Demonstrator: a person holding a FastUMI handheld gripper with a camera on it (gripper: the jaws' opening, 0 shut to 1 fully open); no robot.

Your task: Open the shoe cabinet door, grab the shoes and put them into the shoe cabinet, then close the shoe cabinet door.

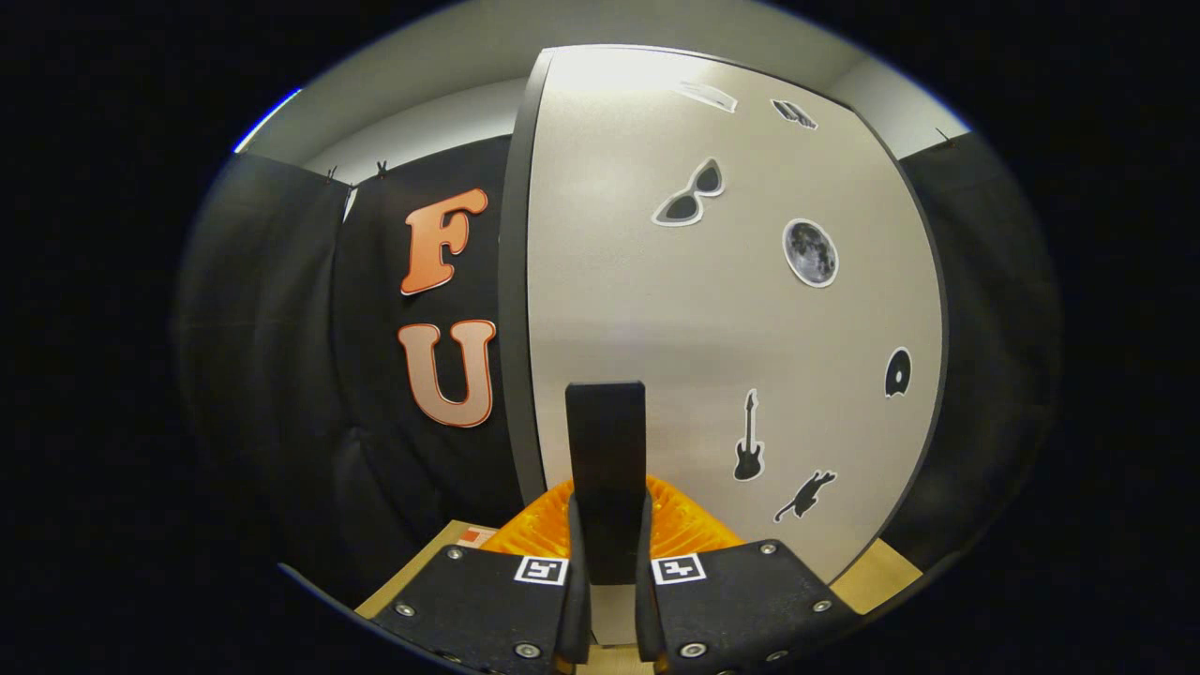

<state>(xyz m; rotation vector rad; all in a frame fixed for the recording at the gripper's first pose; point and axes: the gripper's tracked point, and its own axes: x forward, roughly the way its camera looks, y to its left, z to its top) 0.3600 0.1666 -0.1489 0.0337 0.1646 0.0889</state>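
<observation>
The pale grey shoe cabinet door (656, 309), dark-edged and dotted with stickers of sunglasses (689, 195), a moon (810, 252), a guitar (747, 439) and a cat (804, 497), stands upright just ahead of the gripper (607, 572). Its black upright bar handle (606, 450) sits between the jaws, which are narrowed and pressing on it from both sides. A tan wooden worktop (881, 574) lies beneath.

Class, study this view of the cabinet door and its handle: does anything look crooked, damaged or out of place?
Nothing stands out. The tongs are closed on the black handle, which stands upright on the pale cabinet door. The door's face is unmarked, and its stickers lie flat.
</observation>
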